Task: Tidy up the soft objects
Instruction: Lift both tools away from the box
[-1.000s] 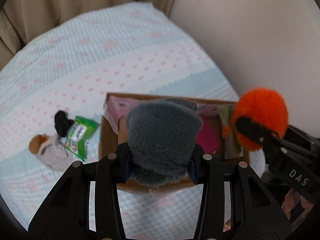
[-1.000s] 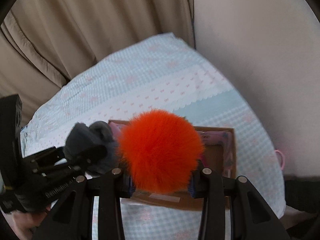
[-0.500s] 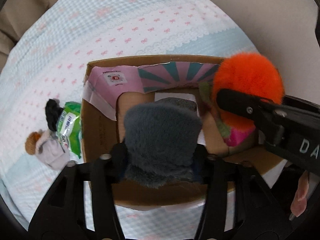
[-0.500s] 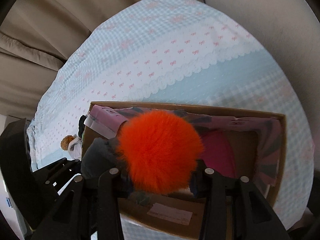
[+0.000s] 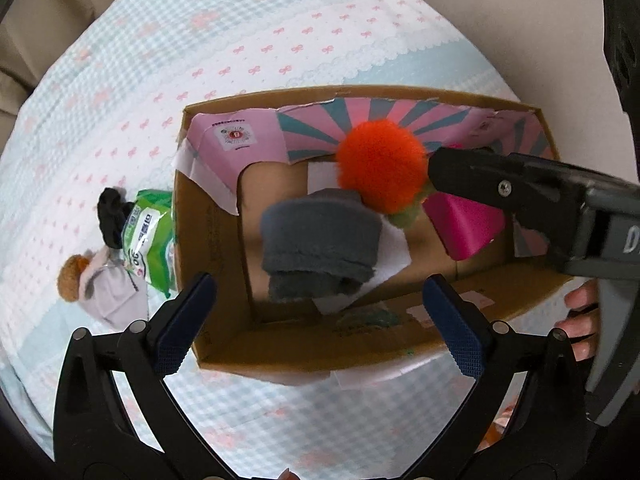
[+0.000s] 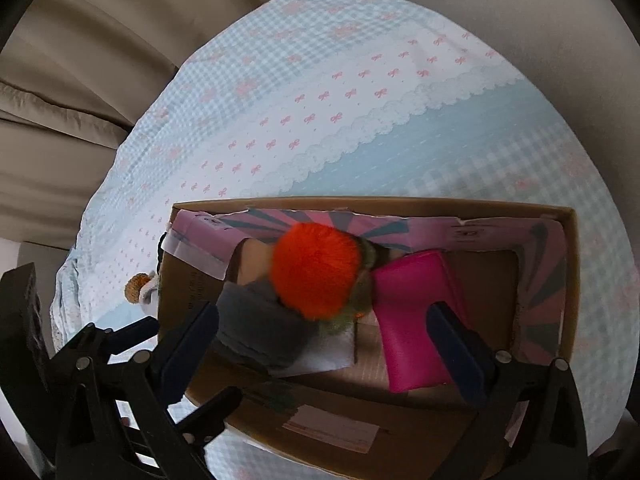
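An open cardboard box (image 5: 304, 344) (image 6: 360, 420) sits on the bed. Inside it lie a grey plush piece (image 5: 320, 240) (image 6: 256, 328), an orange fluffy ball (image 5: 380, 172) (image 6: 316, 268) and a magenta block (image 5: 460, 224) (image 6: 412, 320). My left gripper (image 5: 320, 308) is open and empty above the box's near wall. My right gripper (image 6: 324, 340) is open and empty above the box; one of its fingers (image 5: 500, 184) shows in the left wrist view beside the ball.
Left of the box on the checked bedspread (image 5: 280, 40) lie a green wipes pack (image 5: 148, 240), a black soft item (image 5: 110, 216) and a small doll with brown hair (image 5: 88, 280) (image 6: 138, 286). Curtains (image 6: 80, 80) and a wall border the bed.
Both grippers have opened. The grey plush and the orange ball have dropped out of them into the box. Both cameras have tilted down over the box.
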The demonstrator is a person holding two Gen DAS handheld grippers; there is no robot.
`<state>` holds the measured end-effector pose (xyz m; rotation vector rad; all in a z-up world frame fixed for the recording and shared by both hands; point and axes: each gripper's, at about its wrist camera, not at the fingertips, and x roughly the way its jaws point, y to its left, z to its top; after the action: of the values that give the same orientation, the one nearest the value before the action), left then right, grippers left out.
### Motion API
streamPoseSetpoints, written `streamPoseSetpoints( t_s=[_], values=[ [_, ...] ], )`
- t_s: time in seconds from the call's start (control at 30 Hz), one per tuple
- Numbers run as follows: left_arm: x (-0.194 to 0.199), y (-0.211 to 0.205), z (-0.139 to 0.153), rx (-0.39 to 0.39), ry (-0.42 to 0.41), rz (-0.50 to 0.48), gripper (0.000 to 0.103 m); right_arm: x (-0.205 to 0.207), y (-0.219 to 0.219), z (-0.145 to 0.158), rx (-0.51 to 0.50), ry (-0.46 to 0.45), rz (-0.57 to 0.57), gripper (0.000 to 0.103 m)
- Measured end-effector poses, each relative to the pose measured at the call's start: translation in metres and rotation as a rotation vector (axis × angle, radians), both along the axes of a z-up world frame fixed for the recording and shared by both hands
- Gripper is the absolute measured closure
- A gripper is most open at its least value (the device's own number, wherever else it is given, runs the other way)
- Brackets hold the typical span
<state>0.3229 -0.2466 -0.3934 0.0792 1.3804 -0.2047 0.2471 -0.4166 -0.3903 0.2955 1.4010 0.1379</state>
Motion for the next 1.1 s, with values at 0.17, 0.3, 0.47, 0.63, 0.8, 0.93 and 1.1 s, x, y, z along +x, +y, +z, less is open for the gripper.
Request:
streamPoseSetpoints(
  t_s=[0.17, 0.3, 0.47, 0.63, 0.8, 0.93, 1.1],
  values=[
    [-0.006, 0.002, 0.02, -0.014, -0.038, 0.006, 0.0, -0.006, 0.001, 0.017, -0.022, -0.04, 0.019, 0.0],
    [-0.013, 0.005, 0.044, -0.029, -0.082, 0.005, 0.0, -0.013, 0.004, 0.039, -0.056, -0.068, 0.023, 0.0],
    [-0.03, 0.011, 0.086, -0.039, -0.162, -0.01, 0.0, -0.029, 0.01, 0.084, -0.099, -0.128, 0.016, 0.0],
    [-0.059, 0.025, 0.137, -0.08, -0.262, -0.021, 0.0, -0.053, 0.027, 0.142, -0.151, -0.226, 0.017, 0.0],
    [-0.092, 0.053, 0.178, -0.113, -0.333, -0.019, 0.0, -0.088, 0.053, 0.198, -0.177, -0.32, -0.023, 0.0],
    [-0.122, 0.086, 0.208, -0.116, -0.402, -0.01, 0.0, -0.123, 0.08, 0.237, -0.216, -0.41, -0.049, 0.0],
    [-0.157, 0.134, 0.233, -0.124, -0.465, 0.015, 0.0, -0.16, 0.123, 0.263, -0.31, -0.47, -0.041, 0.0]
  ],
)
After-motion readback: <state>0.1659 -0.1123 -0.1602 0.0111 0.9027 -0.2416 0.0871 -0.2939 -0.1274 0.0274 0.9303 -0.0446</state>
